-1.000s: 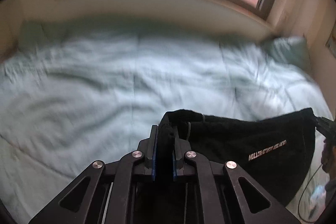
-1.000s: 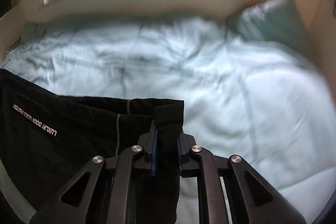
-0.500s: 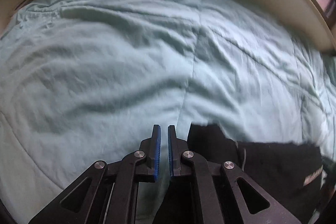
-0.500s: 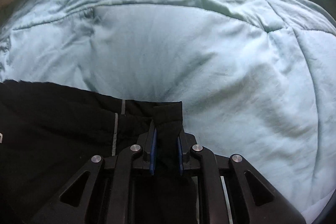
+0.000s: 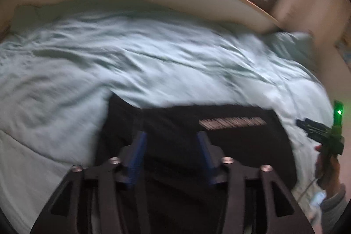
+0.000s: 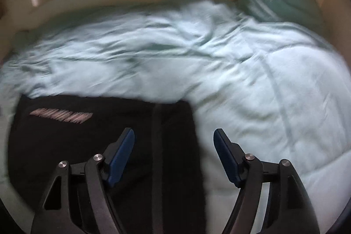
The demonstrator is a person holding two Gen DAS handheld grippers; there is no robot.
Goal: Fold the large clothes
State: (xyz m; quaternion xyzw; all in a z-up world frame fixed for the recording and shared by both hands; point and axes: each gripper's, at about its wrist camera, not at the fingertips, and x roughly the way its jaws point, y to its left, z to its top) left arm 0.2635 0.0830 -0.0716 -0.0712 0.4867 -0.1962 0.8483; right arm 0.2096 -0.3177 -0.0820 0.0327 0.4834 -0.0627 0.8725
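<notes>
Black garment [image 5: 230, 142] on the pale green duvet [image 5: 153, 63]

The left gripper [image 5: 172, 139] was opening above the garment, its blue pads not pressing it; the right gripper [image 5: 307, 124] was at the right edge.

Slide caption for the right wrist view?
Right hand-held gripper opening over the black garment laid on the pale green duvet.
</notes>
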